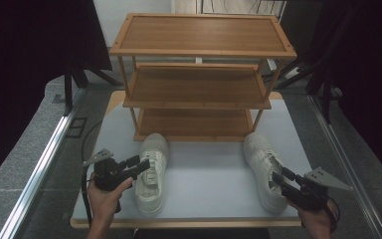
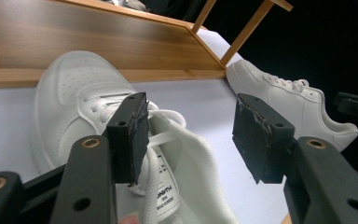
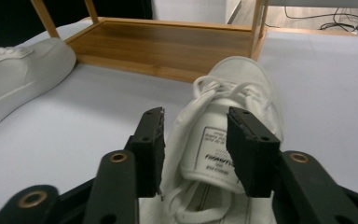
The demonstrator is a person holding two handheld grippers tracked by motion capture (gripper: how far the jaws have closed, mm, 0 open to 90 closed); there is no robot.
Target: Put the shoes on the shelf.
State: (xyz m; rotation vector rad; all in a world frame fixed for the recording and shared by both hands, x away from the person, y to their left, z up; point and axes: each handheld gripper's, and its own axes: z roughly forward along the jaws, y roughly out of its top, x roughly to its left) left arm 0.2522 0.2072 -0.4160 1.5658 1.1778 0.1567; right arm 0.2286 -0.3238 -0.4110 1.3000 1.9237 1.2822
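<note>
Two white sneakers lie on the white tabletop in front of a wooden three-shelf rack (image 1: 196, 84). The left sneaker (image 1: 151, 177) points its toe at the rack. My left gripper (image 1: 140, 164) hovers at its laces, and in the left gripper view it (image 2: 193, 135) stands open over the sneaker (image 2: 74, 93), one pad (image 2: 129, 135) by the laces. The right sneaker (image 1: 263, 164) lies near the table's right side. My right gripper (image 1: 277, 178) is at its heel opening. In the right gripper view it (image 3: 195, 149) is open, with the sneaker's tongue (image 3: 209, 144) between the jaws.
The rack's bottom shelf (image 3: 168, 44) sits just beyond both toes. The table's front edge (image 1: 189, 222) is close behind the heels. Grey floor and a metal rail (image 1: 40, 164) flank the table. Bare tabletop (image 1: 206, 174) lies between the sneakers.
</note>
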